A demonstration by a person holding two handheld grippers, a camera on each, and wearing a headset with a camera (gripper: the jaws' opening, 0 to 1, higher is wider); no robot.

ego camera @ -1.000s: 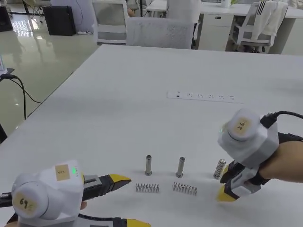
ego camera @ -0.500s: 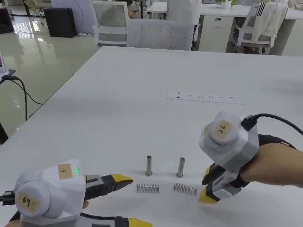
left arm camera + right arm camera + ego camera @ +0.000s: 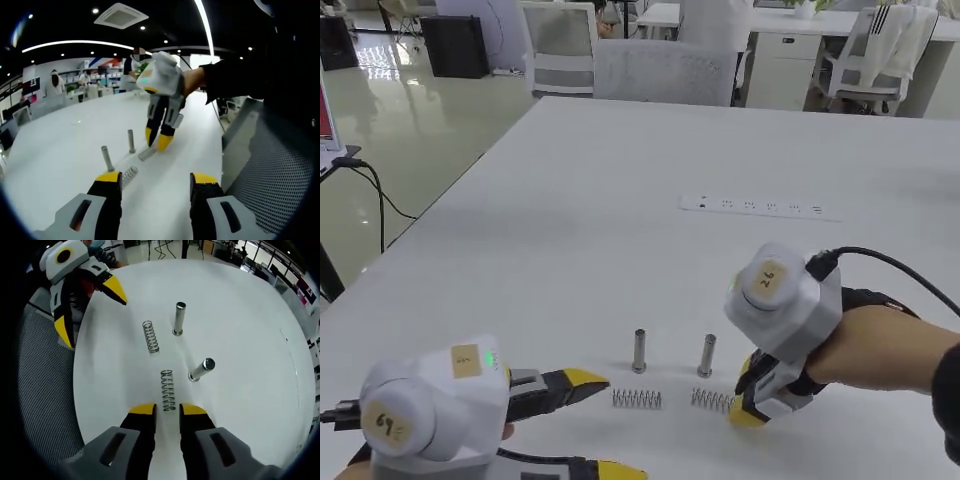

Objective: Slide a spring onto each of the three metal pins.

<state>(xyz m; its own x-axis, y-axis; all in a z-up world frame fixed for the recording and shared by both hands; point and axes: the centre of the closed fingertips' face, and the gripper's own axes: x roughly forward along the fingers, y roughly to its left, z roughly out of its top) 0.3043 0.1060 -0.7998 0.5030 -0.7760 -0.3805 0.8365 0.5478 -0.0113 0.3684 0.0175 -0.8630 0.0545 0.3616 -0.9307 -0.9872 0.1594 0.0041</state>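
Right gripper [image 3: 167,412] has moved left to the next spring [image 3: 167,389], jaws narrow astride its end, not yet pinching; left gripper [image 3: 155,179] hangs wide.

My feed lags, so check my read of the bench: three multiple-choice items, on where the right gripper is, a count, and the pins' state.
1. The jaws of the right gripper are at: A a pin top; B a spring's end; C a bolt.
2. Springs lying flat on the table: A one; B two; C four.
3. The pins in view are: A upright, bare; B tipped over; C inside springs.
1 B: the end of the near spring lies at its jaw tips. 2 B: that one and the far spring. 3 A: the near pin and the far pin stand with nothing on them.
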